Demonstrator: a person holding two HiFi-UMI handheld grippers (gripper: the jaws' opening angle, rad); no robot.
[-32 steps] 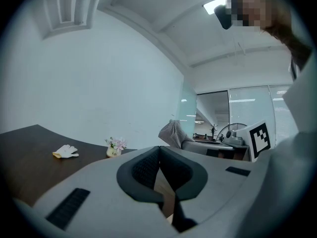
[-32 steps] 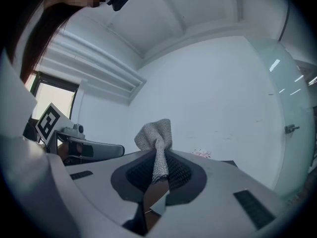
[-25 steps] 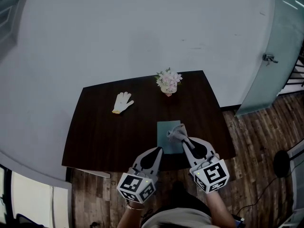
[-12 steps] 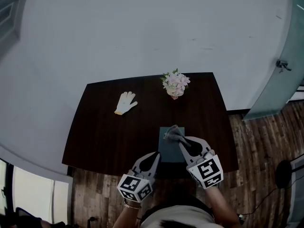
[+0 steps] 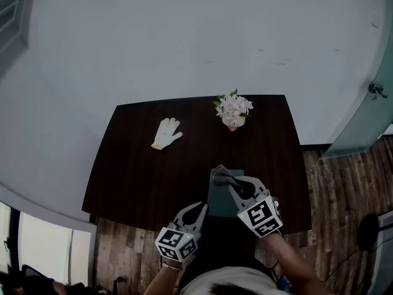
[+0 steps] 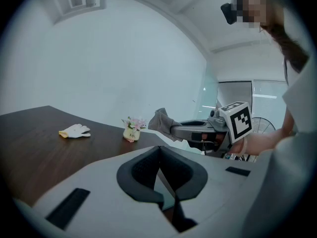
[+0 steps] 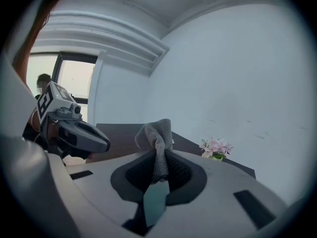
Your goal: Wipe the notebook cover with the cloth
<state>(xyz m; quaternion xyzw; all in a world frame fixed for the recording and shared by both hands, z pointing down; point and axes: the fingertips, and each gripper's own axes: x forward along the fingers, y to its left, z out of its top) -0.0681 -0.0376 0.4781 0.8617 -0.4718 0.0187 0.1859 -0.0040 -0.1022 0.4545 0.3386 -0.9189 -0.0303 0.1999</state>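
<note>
Forward over notebook (image 5: 218,203), right claw (image 5: 231,183) gripping cloth (image 5: 221,175), left claw (image 5: 201,208) closed

Left gripper (image 5: 201,208): low, close to body, jaws together, nothing between. Right gripper (image 5: 235,186): further forward, angled up-left, jaws clamped on cloth (image 7: 156,133). Wrists bare below both.

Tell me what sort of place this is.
Probably an office or similar indoor workroom: a dark wooden table stands against a plain white wall, on a wood-plank floor, with a glass door at the right. A pot of flowers sits on it.
</note>
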